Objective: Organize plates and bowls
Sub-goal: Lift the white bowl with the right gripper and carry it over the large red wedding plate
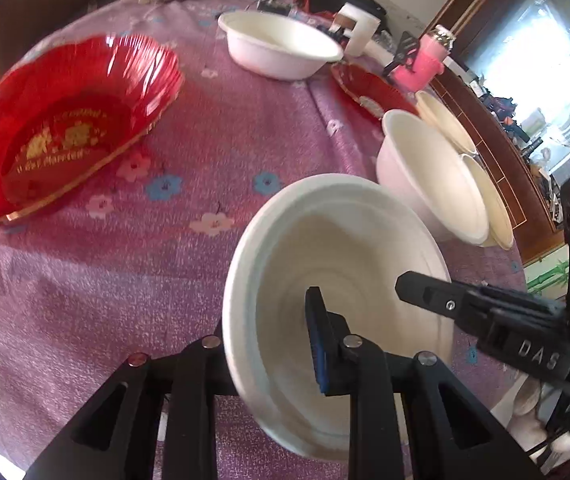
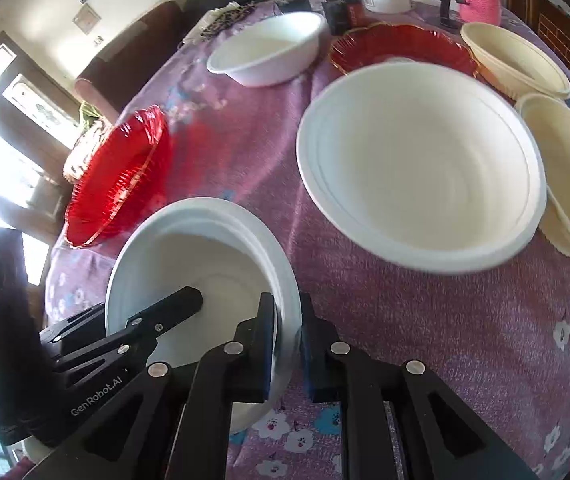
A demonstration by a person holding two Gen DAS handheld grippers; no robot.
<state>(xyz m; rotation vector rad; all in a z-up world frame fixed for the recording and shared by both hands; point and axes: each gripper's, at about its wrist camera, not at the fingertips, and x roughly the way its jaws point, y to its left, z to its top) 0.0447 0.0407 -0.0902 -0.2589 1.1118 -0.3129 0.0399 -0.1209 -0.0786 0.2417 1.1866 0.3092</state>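
**Both grippers on one white bowl**

Now, starting at the left of the table: the red plate [image 1: 65, 124] sits tilted near the far-left edge, well apart from what I'm holding. I judge it belongs with the second red plate [image 2: 401, 46] across the cloth, so that pairing is still ahead of me.

Toward the middle, the held bowl [image 1: 337, 300] is what I'm working with. My left gripper [image 1: 269, 344] pinches its near rim, one finger inside the bowl and the other outside under the wall. My right gripper [image 2: 287, 344] is pressed onto the opposite rim of the same bowl, a pad on each side of the thin lip. I hold it from two sides because the wall looks light and flimsy; one grip alone might let it flex or swing. From the left wrist view it appears tipped up off the cloth, though I cannot tell whether any part still touches.

Further right, the large bowl [image 2: 421, 164] stands upright and empty, near my held one. That looks like the stacking target. Beyond it, two cream bowls [image 2: 517, 60] sit just beside each other at the right edge, and another white bowl [image 2: 269, 52] waits at the far side.

Nesting will need the held bowl levelled first.
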